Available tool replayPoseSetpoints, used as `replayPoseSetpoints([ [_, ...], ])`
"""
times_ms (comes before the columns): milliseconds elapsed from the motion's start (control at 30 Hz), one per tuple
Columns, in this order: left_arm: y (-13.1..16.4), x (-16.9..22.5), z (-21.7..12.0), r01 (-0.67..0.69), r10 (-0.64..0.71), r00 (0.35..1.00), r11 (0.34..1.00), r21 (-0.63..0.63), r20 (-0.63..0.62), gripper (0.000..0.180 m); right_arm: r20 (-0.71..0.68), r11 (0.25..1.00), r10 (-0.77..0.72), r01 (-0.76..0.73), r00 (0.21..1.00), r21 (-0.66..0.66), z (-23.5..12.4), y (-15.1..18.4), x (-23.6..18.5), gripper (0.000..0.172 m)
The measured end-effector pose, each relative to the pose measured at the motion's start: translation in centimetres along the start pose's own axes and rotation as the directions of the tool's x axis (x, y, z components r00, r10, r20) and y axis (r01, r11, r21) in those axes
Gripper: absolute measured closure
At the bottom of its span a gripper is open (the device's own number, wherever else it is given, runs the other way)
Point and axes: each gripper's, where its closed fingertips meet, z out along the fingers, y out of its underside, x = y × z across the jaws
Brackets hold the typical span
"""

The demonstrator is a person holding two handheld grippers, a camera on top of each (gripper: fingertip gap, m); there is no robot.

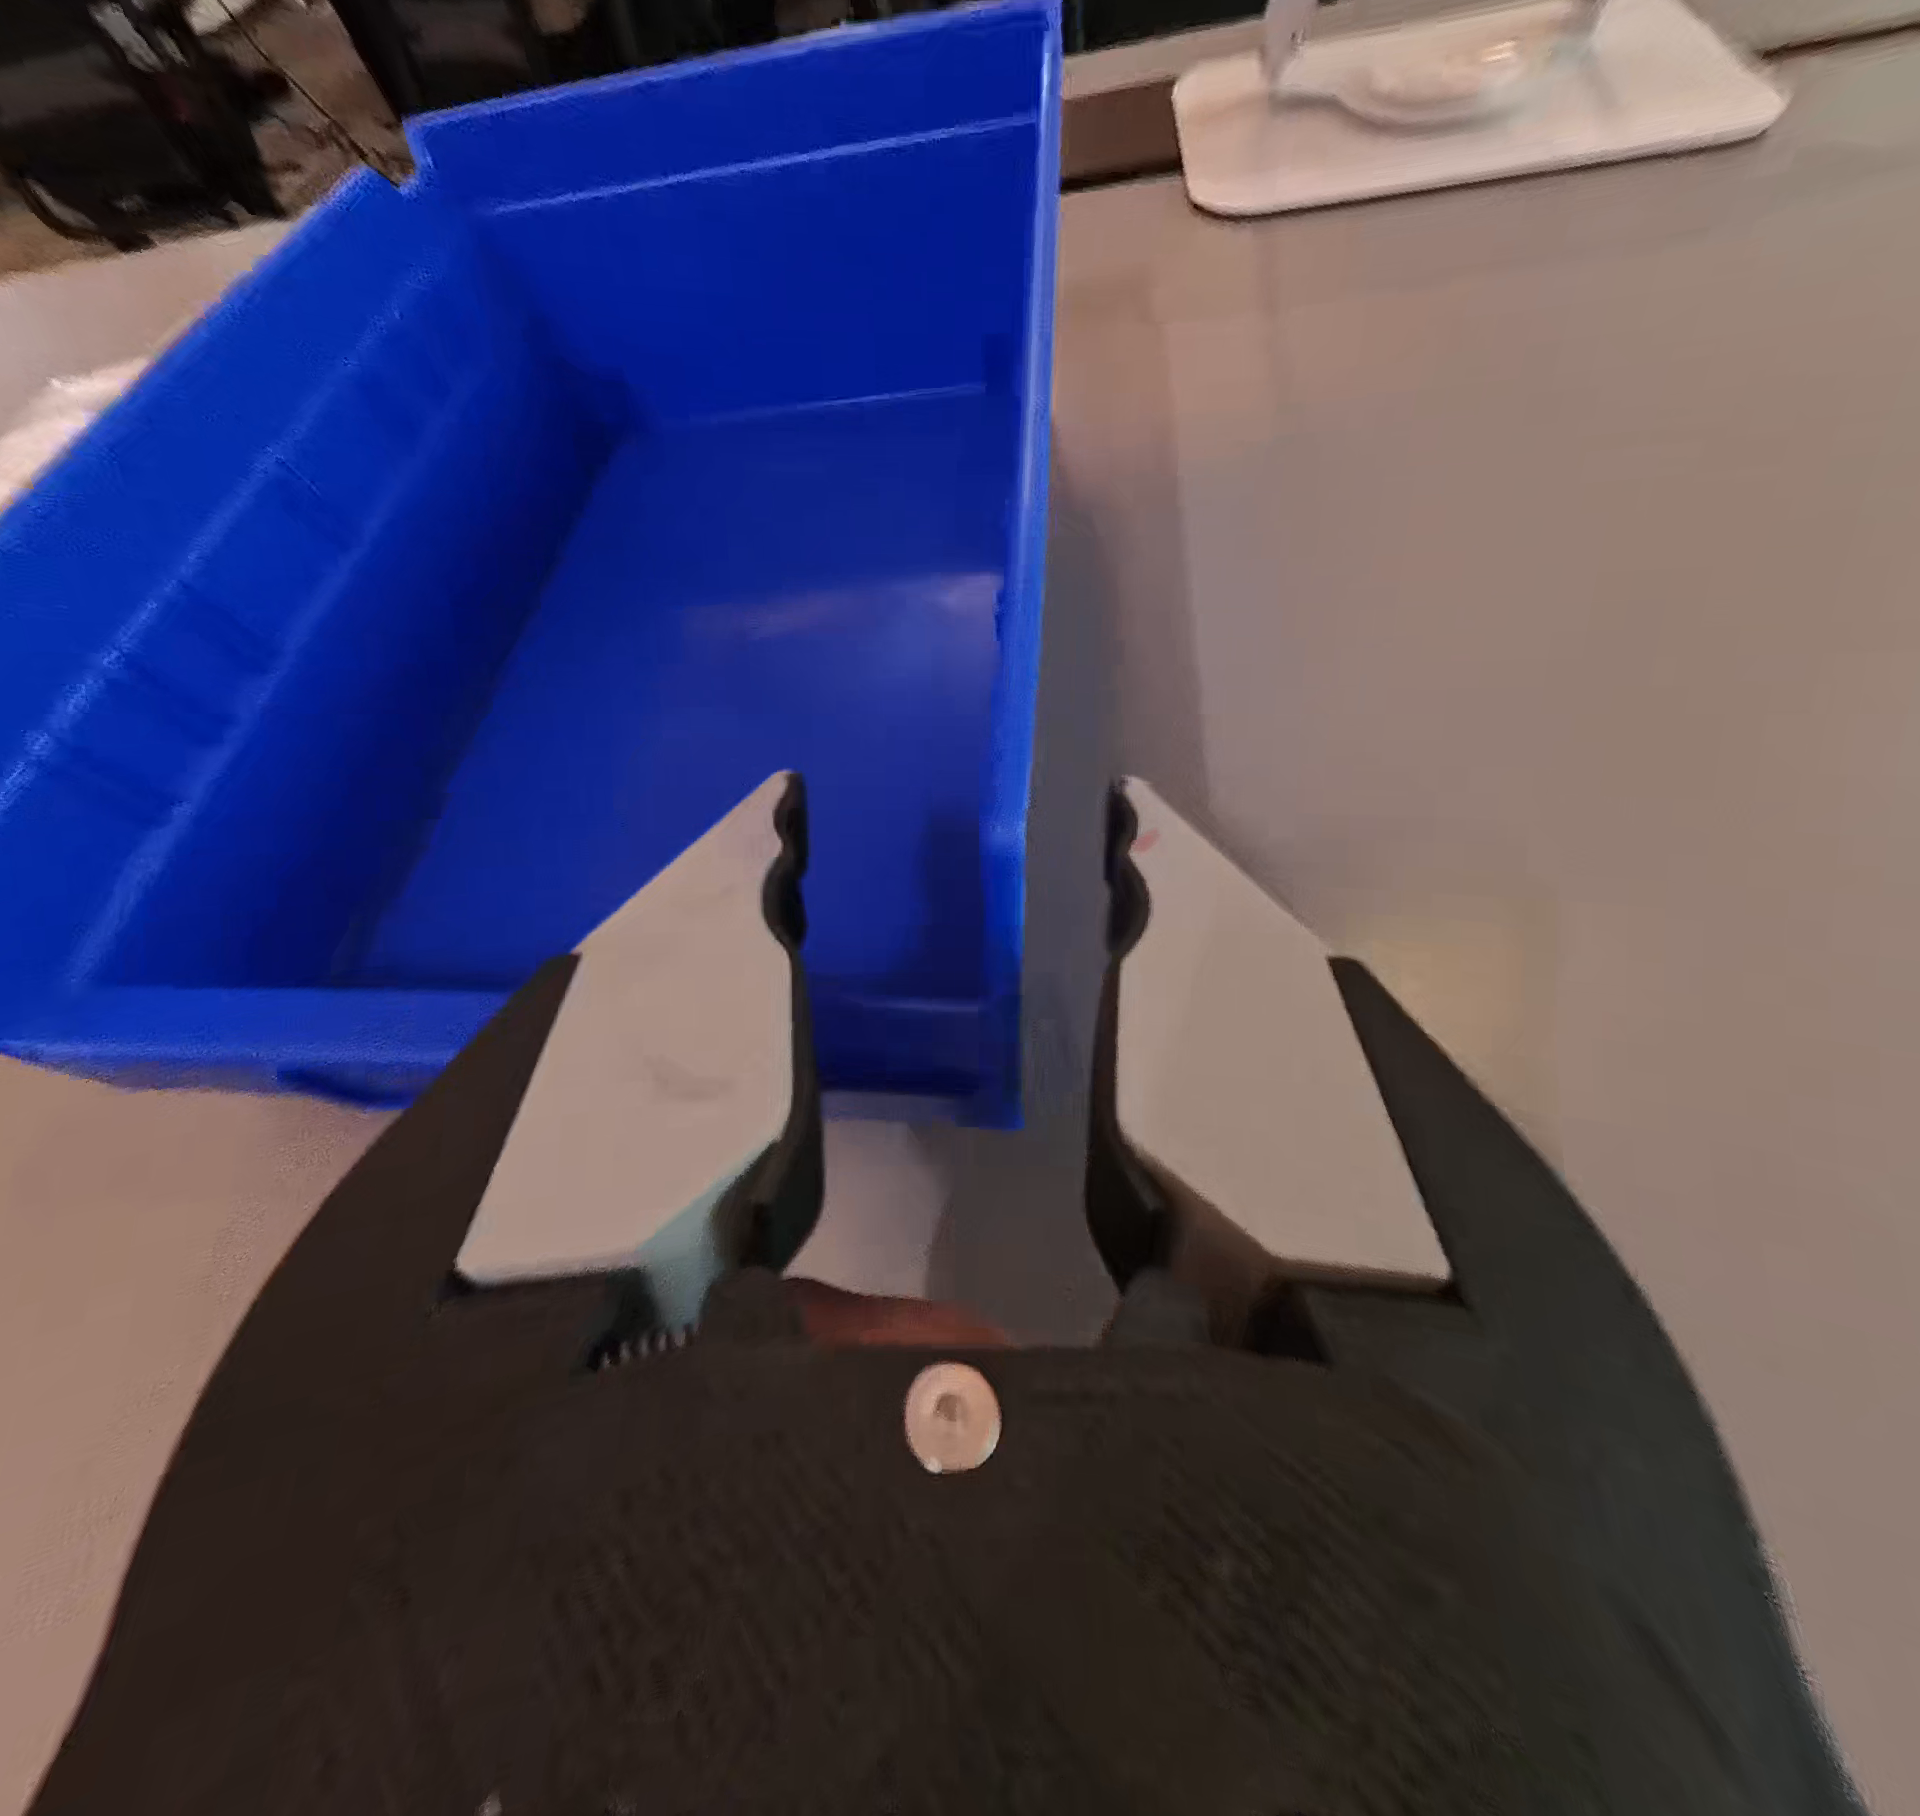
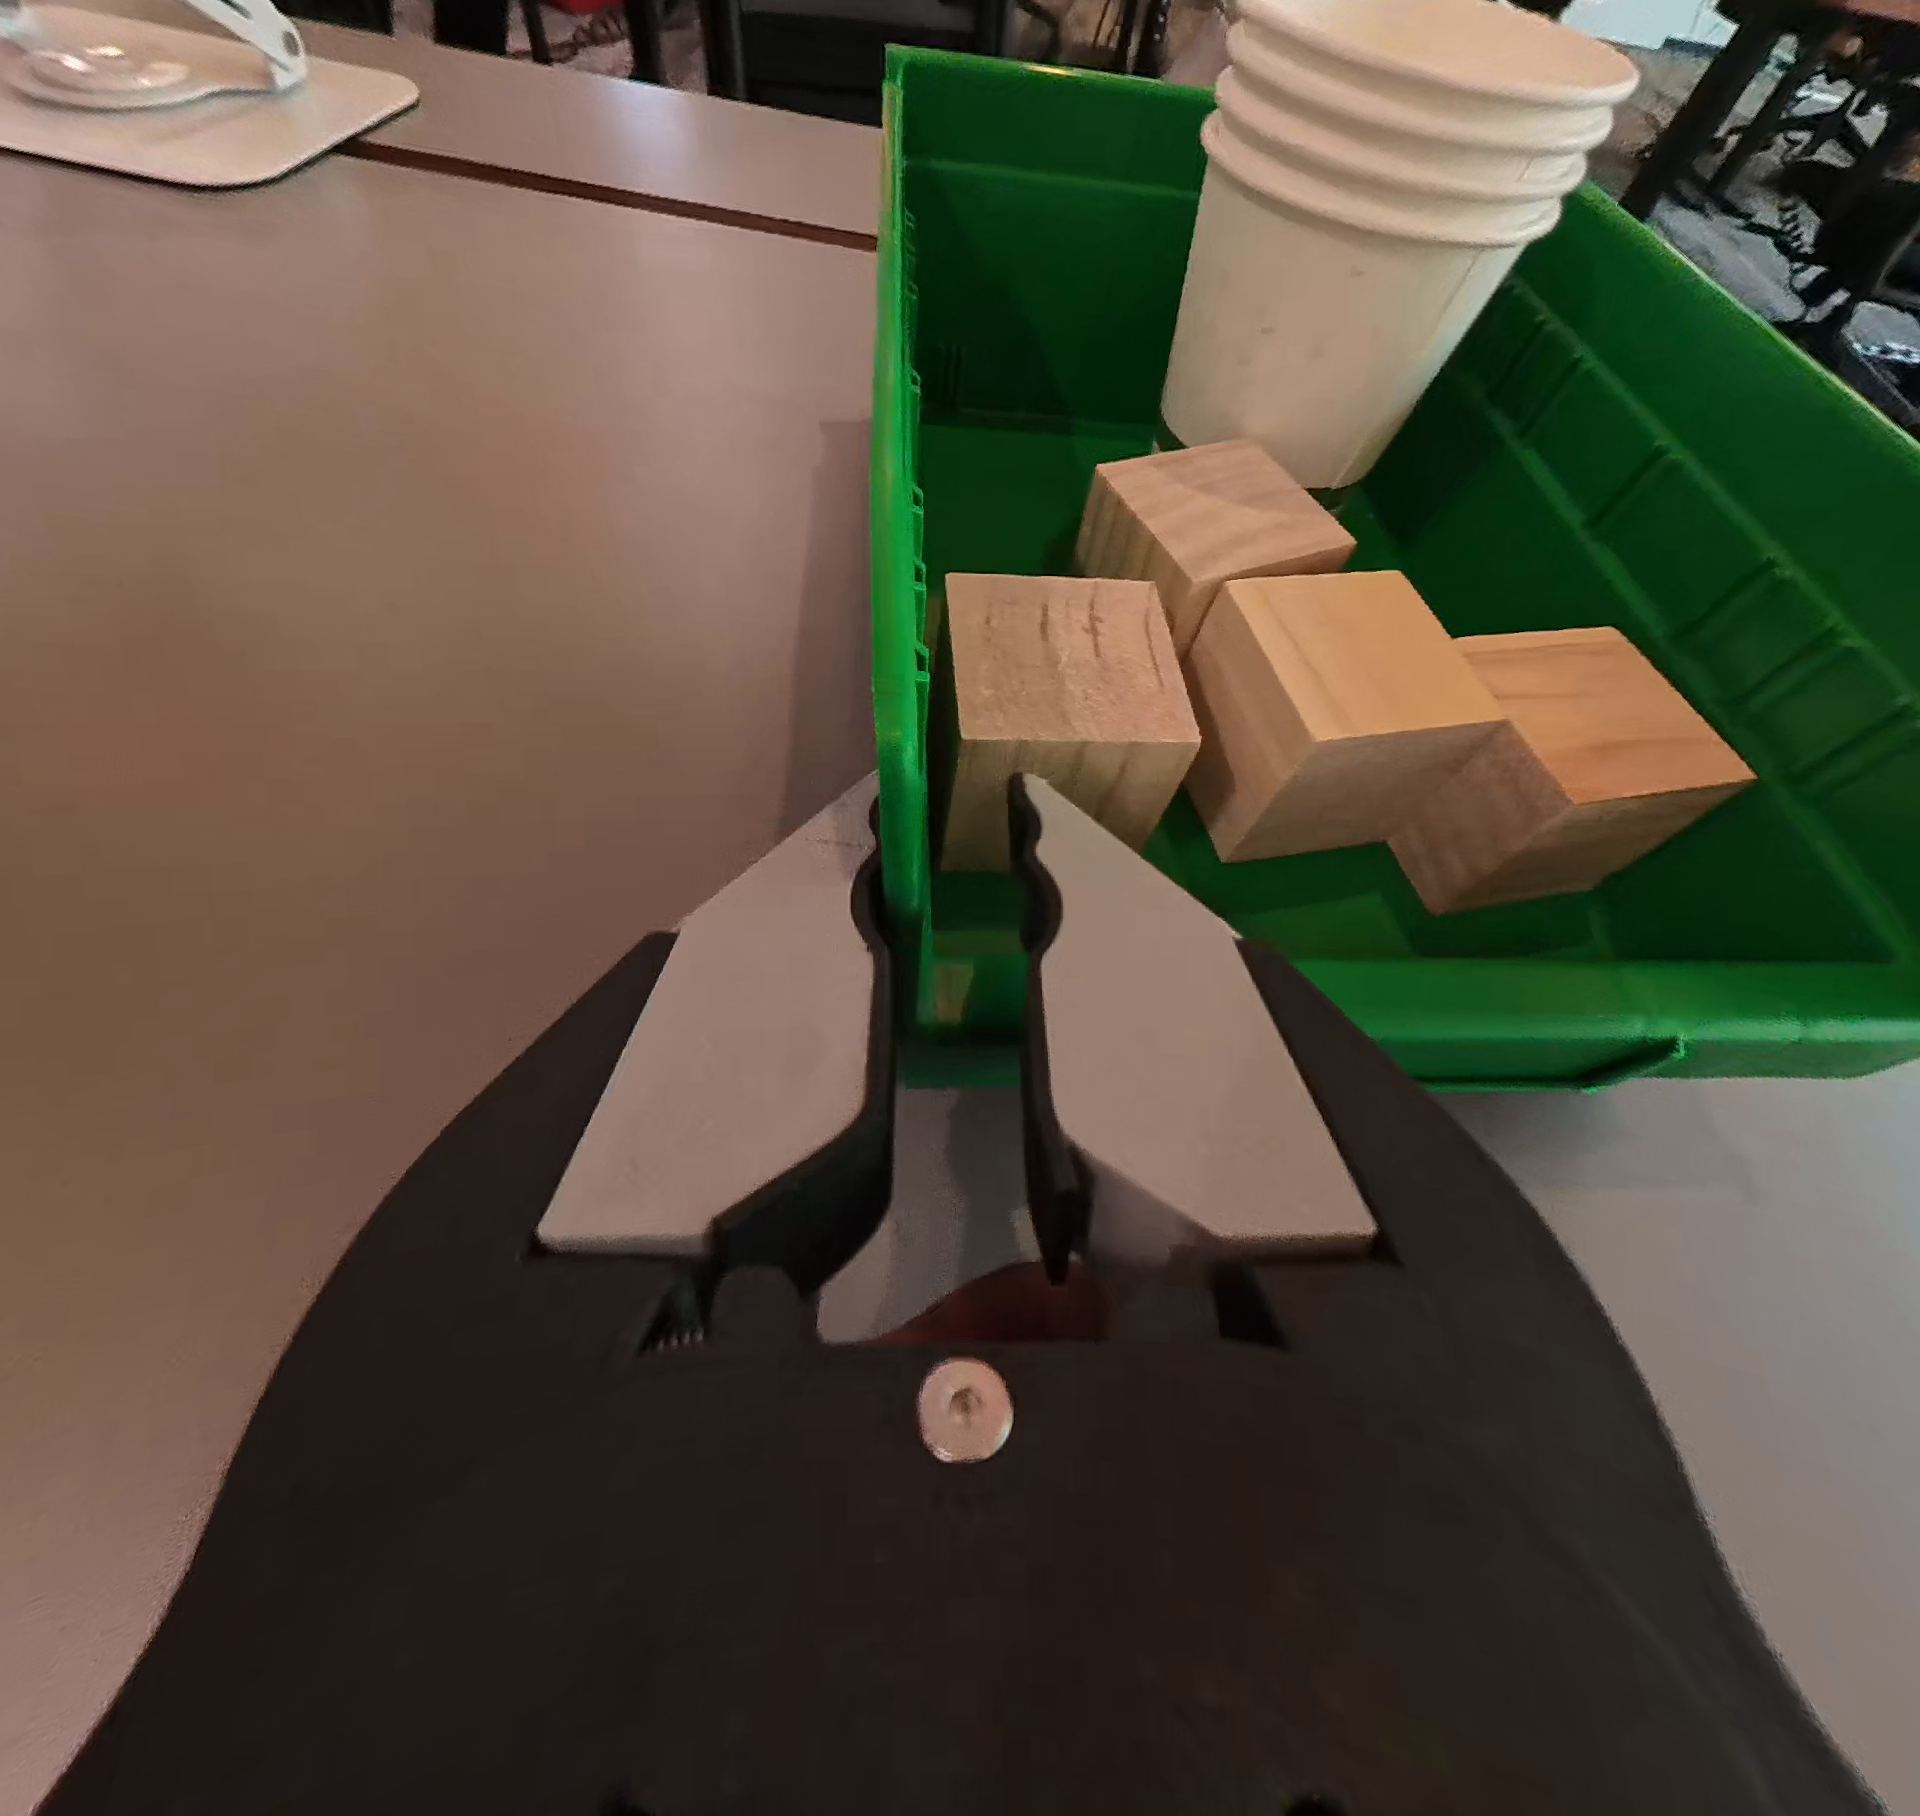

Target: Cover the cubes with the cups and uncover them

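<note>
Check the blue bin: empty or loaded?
Empty, as far as visible. The left wrist view shows the blue bin's bare floor and walls; the near corner behind the left gripper is hidden.

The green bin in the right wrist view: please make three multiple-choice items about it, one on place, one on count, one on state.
1. Where does the stack of white cups stand?
A. in the green bin
B. on the bare table
C. on a cube

2. How many wooden cubes lie in the bin?
A. two
B. four
C. six

3. How do the cups stand?
A. upside down
B. on their sides
C. mouth up, nested

Key: 1 A, the stack is at the bin's far end; 2 B, four blocks show; 3 C, the open rims face up.
</note>
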Motion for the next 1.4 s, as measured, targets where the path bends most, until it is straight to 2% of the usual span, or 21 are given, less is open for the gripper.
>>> replayPoseSetpoints([
  [33,-0.2,-0.2,0.3,-0.07,0.07,0.997,0.997,0.015,0.025,0.153,0.02,1.0,0.002,-0.002,1.0,0.001,0.0,0.0,-0.2,0.161],
  [67,-0.4,0.6,0.4,-0.112,0.112,0.994,0.994,0.023,-0.02,0.173,0.045,1.0,-0.005,0.005,0.999,0.003,-0.1,0.0,-0.7,0.17],
  [267,-1.1,0.9,0.5,-0.084,0.085,0.996,0.996,0.027,-0.036,0.178,0.049,0.999,-0.049,0.049,0.998,0.0,0.0,-0.2,-1.8,0.17],
  [333,-1.5,1.0,-0.2,-0.079,0.081,0.996,0.995,0.052,-0.028,0.178,0.087,1.0,0.016,-0.014,0.996,-0.02,0.0,-0.4,-3.6,0.166],
  [400,-2.0,0.9,-1.2,-0.084,0.085,0.996,0.994,0.074,-0.017,0.177,0.133,1.0,0.0,0.004,0.991,-0.03,0.1,-1.0,-6.6,0.162],
  [567,-4.0,0.0,-5.3,-0.06,0.062,0.998,0.985,0.162,-0.004,0.176,0.199,0.997,-0.058,0.067,0.978,-0.04,0.6,-2.5,-16.6,0.156],
  [767,-5.1,-1.7,-11.5,-0.097,0.088,0.995,0.962,0.254,0.046,0.176,0.3,1.0,0.023,-0.027,0.954,0.009,1.9,-5.2,-29.9,0.156],
  [967,-3.7,-4.0,-16.3,-0.145,0.119,0.986,0.955,0.26,0.113,0.175,0.391,1.0,-0.009,0.003,0.92,0.015,3.2,-7.9,-46.3,0.15],
  [1033,-2.8,-4.7,-17.2,-0.155,0.122,0.982,0.957,0.245,0.144,0.175,0.436,0.997,-0.078,0.07,0.897,0.034,3.1,-8.6,-52.6,0.15],
  [1067,-2.4,-5.0,-17.5,-0.152,0.116,0.981,0.959,0.24,0.155,0.175,0.467,0.993,-0.117,0.107,0.877,0.047,2.7,-8.7,-55.7,0.151],
  [1133,-1.6,-5.8,-18.0,-0.138,0.099,0.98,0.962,0.235,0.171,0.175,0.512,0.983,-0.18,0.175,0.84,0.06,1.3,-9.0,-60.8,0.135],
  [1200,-0.8,-6.9,-18.5,-0.127,0.083,0.978,0.965,0.23,0.191,0.174,0.517,0.961,-0.277,0.239,0.81,0.14,-1.2,-10.4,-63.3,0.13],
  [1267,0.2,-8.0,-18.9,-0.13,0.081,0.972,0.967,0.217,0.222,0.175,0.533,0.932,-0.359,0.263,0.766,0.25,-4.3,-11.8,-64.0,0.118],
  [1300,0.7,-8.5,-19.1,-0.133,0.081,0.967,0.969,0.21,0.24,0.174,0.562,0.924,-0.377,0.264,0.736,0.275,-5.9,-11.9,-63.8,0.117],
  [1400,2.0,-9.4,-19.9,-0.128,0.071,0.961,0.97,0.204,0.267,0.175,0.68,0.93,-0.363,0.206,0.637,0.303,-9.8,-11.3,-60.3,0.109],
])
